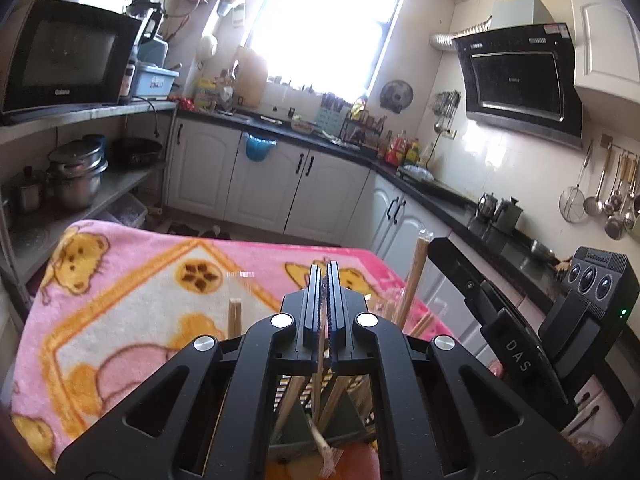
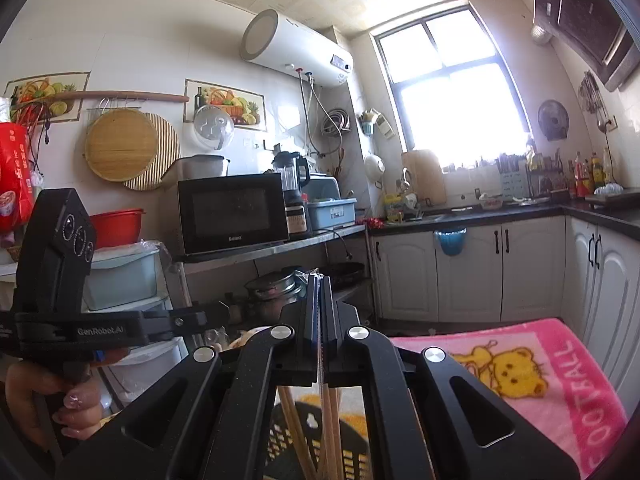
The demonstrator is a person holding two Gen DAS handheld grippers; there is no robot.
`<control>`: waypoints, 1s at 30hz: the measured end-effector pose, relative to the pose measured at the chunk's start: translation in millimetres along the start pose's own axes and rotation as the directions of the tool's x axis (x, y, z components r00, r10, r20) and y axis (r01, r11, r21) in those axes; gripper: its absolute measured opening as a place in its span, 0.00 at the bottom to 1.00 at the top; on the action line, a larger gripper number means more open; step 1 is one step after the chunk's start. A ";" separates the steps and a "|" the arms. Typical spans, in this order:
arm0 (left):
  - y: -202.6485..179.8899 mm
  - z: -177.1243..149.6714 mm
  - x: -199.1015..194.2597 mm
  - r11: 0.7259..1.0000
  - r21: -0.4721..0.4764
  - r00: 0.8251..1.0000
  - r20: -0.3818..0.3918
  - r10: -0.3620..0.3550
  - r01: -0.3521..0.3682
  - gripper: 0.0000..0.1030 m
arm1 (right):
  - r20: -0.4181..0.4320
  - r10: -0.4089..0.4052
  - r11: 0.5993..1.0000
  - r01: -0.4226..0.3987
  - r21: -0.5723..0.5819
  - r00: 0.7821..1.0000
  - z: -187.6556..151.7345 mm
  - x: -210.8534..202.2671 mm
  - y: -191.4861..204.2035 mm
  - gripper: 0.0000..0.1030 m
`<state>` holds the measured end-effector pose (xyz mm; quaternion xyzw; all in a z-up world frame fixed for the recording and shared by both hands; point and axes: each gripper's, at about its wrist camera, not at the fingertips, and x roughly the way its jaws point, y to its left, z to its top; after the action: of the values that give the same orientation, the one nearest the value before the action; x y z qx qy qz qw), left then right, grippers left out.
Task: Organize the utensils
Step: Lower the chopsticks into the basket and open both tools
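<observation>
The left gripper (image 1: 323, 268) sat closest to me, its fingers pressed together. A thin translucent strip showed in the seam, and I could not tell whether it was wrapping caught there or only glare. Directly under its frame stood the black slotted plastic holder (image 1: 299, 398), with pale wooden chopsticks (image 1: 414, 280) standing and leaning in it. One of them seemed to run up towards the closed fingers, though the frame hid where they met. I judged I had brought that gripper in low and tilted down over the holder so a stick could drop among the rest.

The right gripper (image 2: 319, 280) was likewise clamped tight, with the same faint film along its seam. It pointed level over the same holder, and more chopsticks showed through its frame. Keeping both tools over one container made sense to me, since the sticks belonged bundled upright together.

The holder rested on a pink fleece blanket printed with yellow bears (image 1: 120, 300), probably laid there to cushion and steady the work surface. A person's hand (image 2: 72, 408) gripped the left tool's handle at the edge of the right view.

Farther off, white cabinet doors (image 1: 264, 176) ran beneath a dark counter. A black microwave (image 2: 234, 212) sat on a metal shelf, and a bright window (image 1: 320, 20) washed out the far wall.
</observation>
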<state>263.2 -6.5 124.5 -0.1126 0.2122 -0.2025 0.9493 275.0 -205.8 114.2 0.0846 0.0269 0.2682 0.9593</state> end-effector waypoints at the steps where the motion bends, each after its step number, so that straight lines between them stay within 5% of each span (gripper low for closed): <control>1: -0.1 -3.4 1.7 1.000 0.002 1.000 -0.009 0.001 -0.001 0.01 | -0.002 -0.002 1.000 0.002 0.002 1.000 -2.3 -0.9 -0.2 0.02; 19: 2.6 -22.5 -7.5 1.000 0.007 0.999 -0.048 0.014 -0.014 0.03 | -0.089 -0.035 0.999 0.038 0.035 0.995 -22.0 -18.4 5.7 0.02; 30: 8.3 -27.2 -24.4 0.999 0.007 0.998 -0.054 0.039 -0.039 0.39 | -0.160 -0.052 0.997 0.062 0.056 0.986 -21.0 -32.5 8.2 0.02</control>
<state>233.6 7.9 106.6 -0.0998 0.2395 -0.1876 0.9473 241.0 -212.7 95.2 0.0913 0.1133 0.2455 0.9584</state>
